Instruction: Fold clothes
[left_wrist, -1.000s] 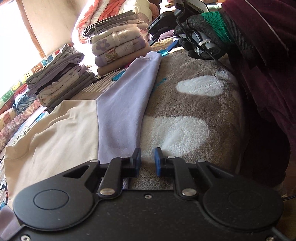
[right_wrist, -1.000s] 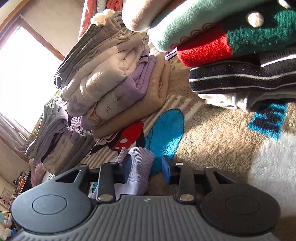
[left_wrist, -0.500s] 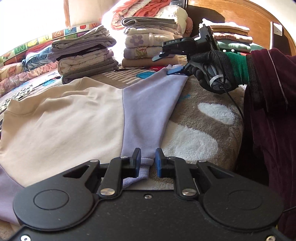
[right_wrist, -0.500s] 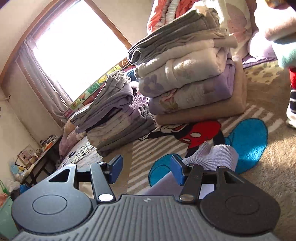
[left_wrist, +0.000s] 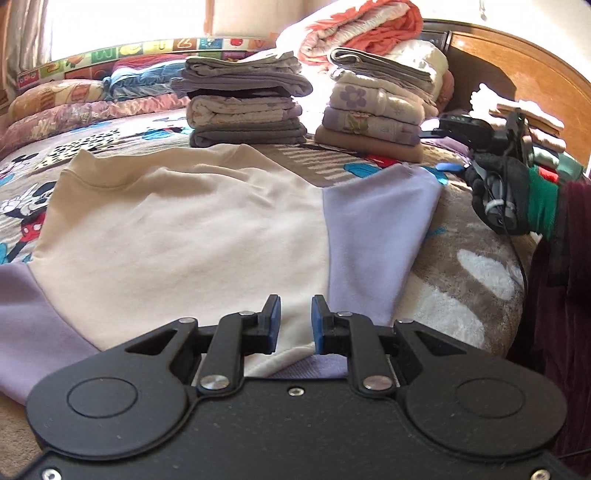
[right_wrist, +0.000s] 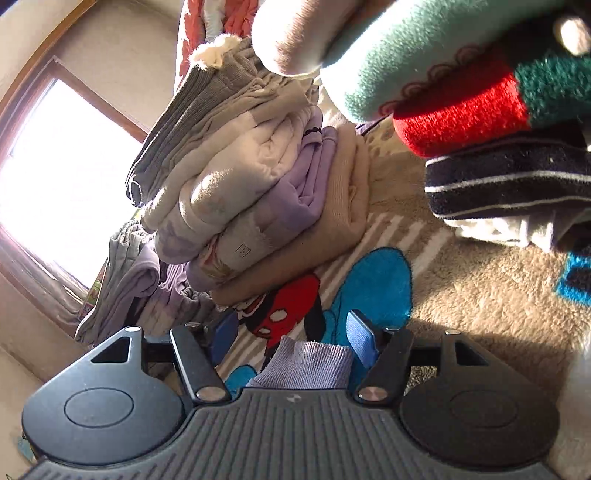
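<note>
I've got a cream sweatshirt (left_wrist: 177, 236) w/ lilac sleeves lying flat, face-down-ish, on the bed's cartoon blanket (left_wrist: 476, 280), collar toward the folded stacks (left_wrist: 373, 110) at the back.

Left gripper (left_wrist: 294, 325) sits over the hem edge; fingers are narrow but opening a bit, and no cloth is pinched between the pads as far as I can see — the hem lies just under them.

Right gripper (right_wrist: 291, 332) is at the far lilac cuff (right_wrist: 306, 363); fingers spread wide, cuff lies between them, touching the right pad at most, not clamped.

Handling, my read: soft fleece knit, light, floppy, no stiffness, so it'll sag and drag on the fuzzy blanket. Not slippery, not fragile. Best holds are prob. the ribbed cuff and hem band, thicker, easier to pinch. Sleeve (left_wrist: 380, 229) needs folding in across the body next, I'd guess.
</note>
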